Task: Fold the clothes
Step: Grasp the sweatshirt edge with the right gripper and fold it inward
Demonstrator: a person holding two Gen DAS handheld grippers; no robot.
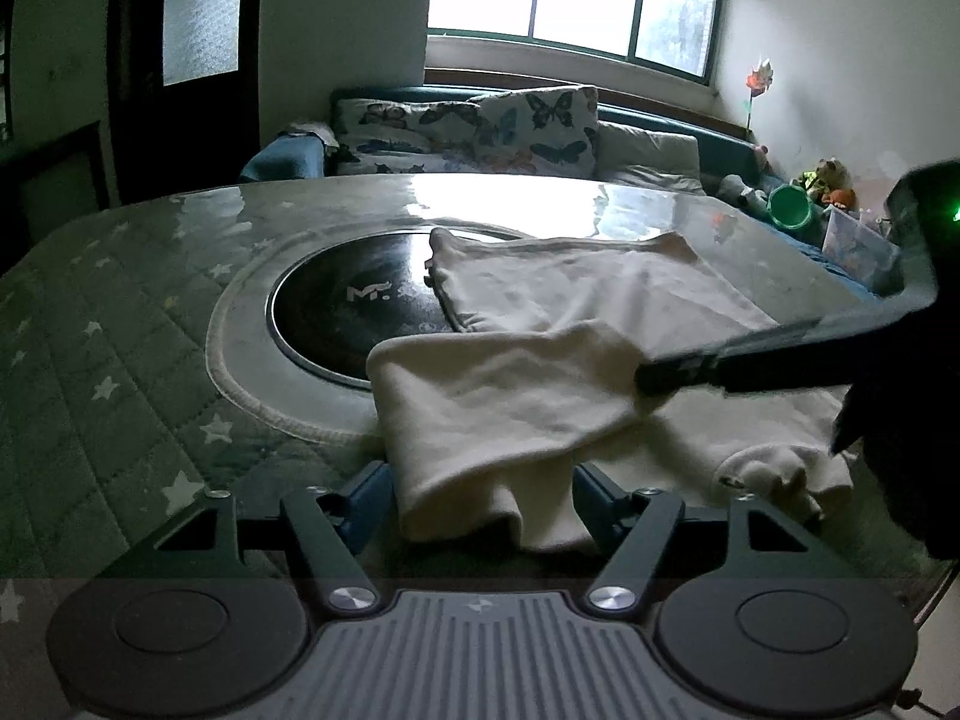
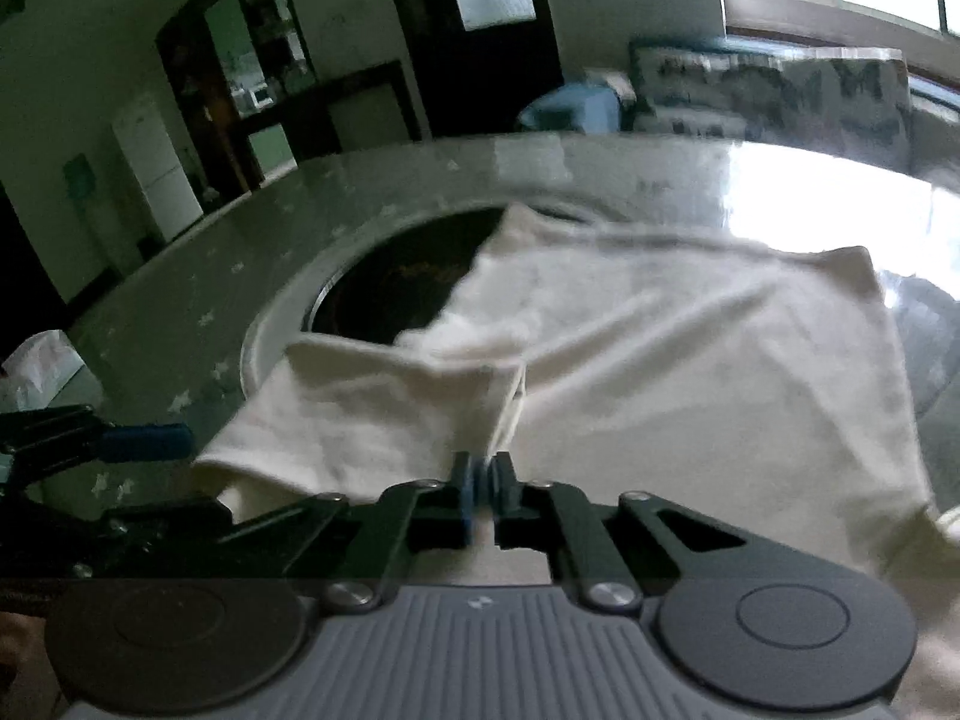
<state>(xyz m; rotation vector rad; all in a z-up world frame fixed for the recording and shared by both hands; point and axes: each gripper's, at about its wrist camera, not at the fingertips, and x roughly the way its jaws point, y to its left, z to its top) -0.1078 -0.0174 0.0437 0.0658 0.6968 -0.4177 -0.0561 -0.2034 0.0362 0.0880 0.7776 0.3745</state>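
Note:
A cream-white garment (image 1: pixel 576 324) lies on the round table (image 1: pixel 120 324), partly over the black hotplate (image 1: pixel 360 306) in its middle. My left gripper (image 1: pixel 483 489) is open at the near edge; a folded sleeve part of the garment (image 1: pixel 492 414) hangs between its blue-padded fingers (image 1: pixel 369 489). My right gripper (image 2: pixel 485 474) is shut on a pinched fold of the garment (image 2: pixel 660 372) and holds it lifted. It enters the left wrist view from the right (image 1: pixel 654 378). The left gripper's blue finger (image 2: pixel 144 443) shows at the left of the right wrist view.
The table has a quilted star-pattern cover under glass. Behind it stands a sofa with butterfly cushions (image 1: pixel 528 126) under a window. Toys and a green bucket (image 1: pixel 792 207) sit at the far right. A doorway and a white fridge (image 2: pixel 159 174) are at the left.

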